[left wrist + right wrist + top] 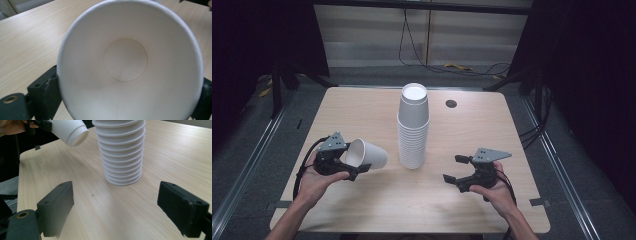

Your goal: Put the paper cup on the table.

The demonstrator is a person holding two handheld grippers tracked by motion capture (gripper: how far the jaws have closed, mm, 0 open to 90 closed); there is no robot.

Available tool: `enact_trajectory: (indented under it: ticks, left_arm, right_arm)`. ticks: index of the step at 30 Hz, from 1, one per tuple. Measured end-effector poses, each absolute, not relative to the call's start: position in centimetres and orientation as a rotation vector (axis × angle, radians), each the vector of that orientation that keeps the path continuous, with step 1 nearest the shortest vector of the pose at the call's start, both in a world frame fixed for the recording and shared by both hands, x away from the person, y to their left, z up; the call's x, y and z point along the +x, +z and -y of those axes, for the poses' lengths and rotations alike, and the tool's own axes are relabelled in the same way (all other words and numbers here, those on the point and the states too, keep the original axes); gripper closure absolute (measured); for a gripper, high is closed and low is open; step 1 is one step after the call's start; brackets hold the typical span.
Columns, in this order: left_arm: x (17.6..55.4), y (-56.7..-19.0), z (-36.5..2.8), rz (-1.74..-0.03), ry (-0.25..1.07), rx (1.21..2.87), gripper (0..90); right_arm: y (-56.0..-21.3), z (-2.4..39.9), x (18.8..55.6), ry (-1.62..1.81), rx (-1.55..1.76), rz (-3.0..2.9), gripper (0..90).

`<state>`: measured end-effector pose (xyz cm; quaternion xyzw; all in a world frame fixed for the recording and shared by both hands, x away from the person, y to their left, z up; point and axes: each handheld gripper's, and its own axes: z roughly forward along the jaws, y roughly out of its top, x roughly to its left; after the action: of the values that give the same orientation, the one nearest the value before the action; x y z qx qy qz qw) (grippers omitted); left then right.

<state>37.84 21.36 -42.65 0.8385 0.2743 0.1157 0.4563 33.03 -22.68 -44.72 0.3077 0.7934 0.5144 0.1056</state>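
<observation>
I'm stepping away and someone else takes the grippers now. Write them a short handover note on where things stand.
Left gripper: shut on a single paper cup, held on its side by the rim, mouth toward the hand, base pointing at the stack.
Right gripper: open, empty, held low over the table to the right of the stack.
Stack: upside-down cups, upright mid-table, apart from both grippers.
Done: one cup is in hand, off the table.
Left: probably turn it over and seat it on the stack, or set it down; the pictures do not settle which.
</observation>
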Motion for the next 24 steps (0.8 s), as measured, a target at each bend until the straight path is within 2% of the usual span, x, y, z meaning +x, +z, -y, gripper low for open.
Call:
enact_trajectory:
  ticks: [24]
  left_arm:
    - [41.2,-42.8,-21.0,-0.800,0.302,2.217,7.6]
  right_arm:
    - [-44.7,22.7,33.2,1.513,0.913,-2.328,13.7]
